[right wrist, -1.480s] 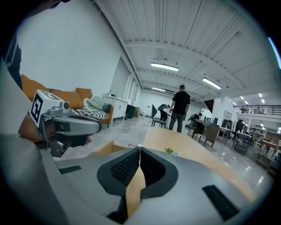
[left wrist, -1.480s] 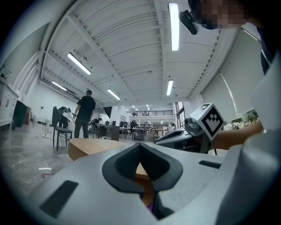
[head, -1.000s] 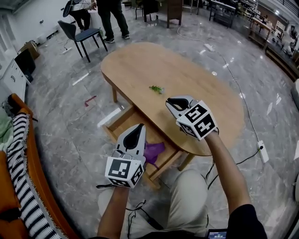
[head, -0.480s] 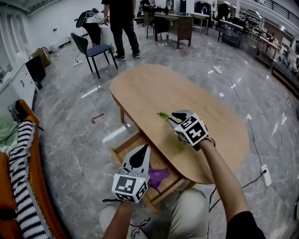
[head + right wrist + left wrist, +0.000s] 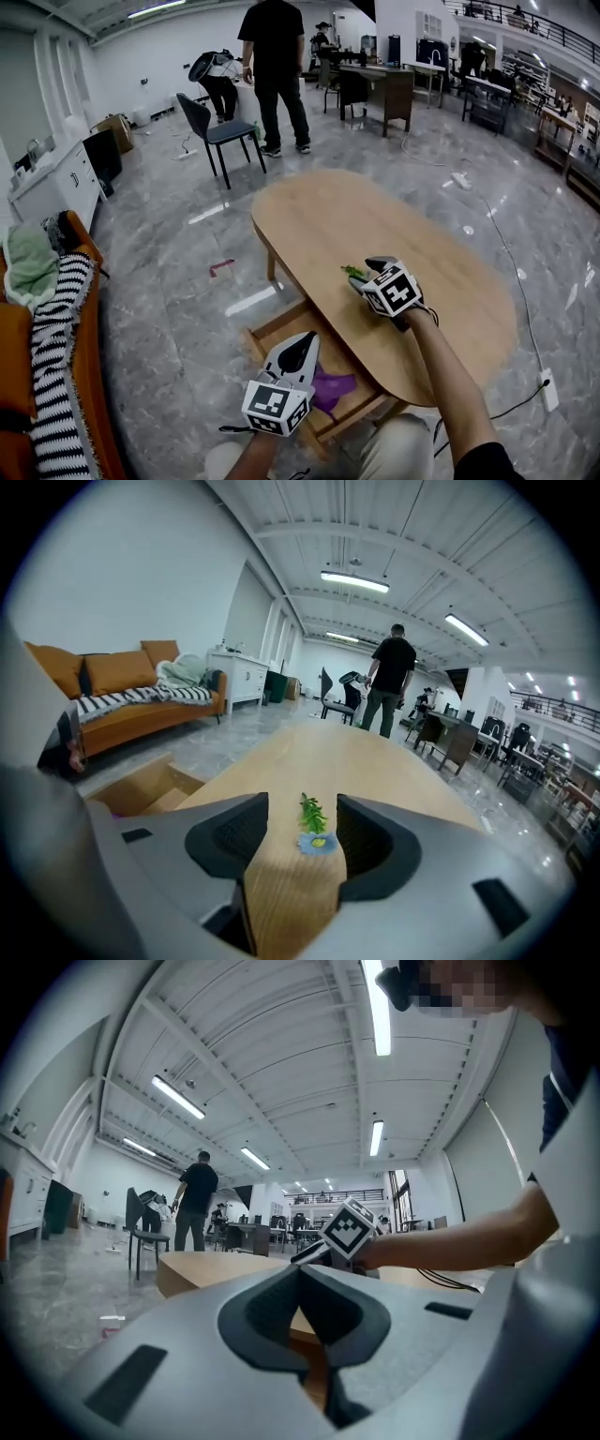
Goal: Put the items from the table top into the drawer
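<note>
A small blue artificial flower with a green sprig (image 5: 317,842) lies on the oval wooden table (image 5: 375,216). My right gripper (image 5: 302,810) points down at it with its jaws open. They have just been opening. The flower (image 5: 353,272) sits between the pads, which do not touch it. My left gripper (image 5: 308,339) is shut and empty, held level over the open wooden drawer (image 5: 264,334) under the table's near-left edge. A purple item (image 5: 335,385) lies in the drawer. In the left gripper view the shut jaws (image 5: 300,1275) face the table edge and the right gripper.
An orange sofa with a striped blanket (image 5: 56,366) runs along the left. A chair (image 5: 217,131) and a standing person (image 5: 277,66) are beyond the table. A power strip and cable (image 5: 548,389) lie on the floor at the right.
My right gripper has moved forward over the table to the flower and its jaws have opened round it. The left gripper has stayed over the drawer.
</note>
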Demonstrator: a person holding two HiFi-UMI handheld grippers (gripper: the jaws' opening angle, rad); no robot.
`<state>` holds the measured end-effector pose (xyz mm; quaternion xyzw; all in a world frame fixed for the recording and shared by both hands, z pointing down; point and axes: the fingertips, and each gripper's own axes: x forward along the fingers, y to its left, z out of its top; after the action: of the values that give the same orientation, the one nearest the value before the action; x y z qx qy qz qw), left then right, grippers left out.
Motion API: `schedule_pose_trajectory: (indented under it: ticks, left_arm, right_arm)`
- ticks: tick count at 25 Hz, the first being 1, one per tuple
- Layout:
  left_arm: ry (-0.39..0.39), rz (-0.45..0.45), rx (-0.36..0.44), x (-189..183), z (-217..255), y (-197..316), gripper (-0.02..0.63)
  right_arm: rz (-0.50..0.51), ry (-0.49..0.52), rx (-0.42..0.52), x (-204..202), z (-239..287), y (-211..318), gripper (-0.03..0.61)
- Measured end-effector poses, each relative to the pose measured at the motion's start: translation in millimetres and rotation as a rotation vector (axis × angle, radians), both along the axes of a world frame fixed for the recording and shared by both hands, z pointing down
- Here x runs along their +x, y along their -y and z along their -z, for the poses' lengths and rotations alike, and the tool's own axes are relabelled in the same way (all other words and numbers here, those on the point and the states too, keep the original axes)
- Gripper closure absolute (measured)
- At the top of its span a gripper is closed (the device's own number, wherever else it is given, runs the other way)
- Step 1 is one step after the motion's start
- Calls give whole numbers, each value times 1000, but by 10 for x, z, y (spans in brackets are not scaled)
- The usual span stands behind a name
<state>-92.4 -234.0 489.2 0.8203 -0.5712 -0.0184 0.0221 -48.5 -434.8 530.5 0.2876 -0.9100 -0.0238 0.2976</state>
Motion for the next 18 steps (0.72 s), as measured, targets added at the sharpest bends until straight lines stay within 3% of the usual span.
schedule_pose_trajectory:
  ticks: [18]
  left_arm:
    - [-10, 24, 40, -53, 87, 53, 611]
  right_arm:
    - [-71, -37, -95, -7, -328, 191, 359]
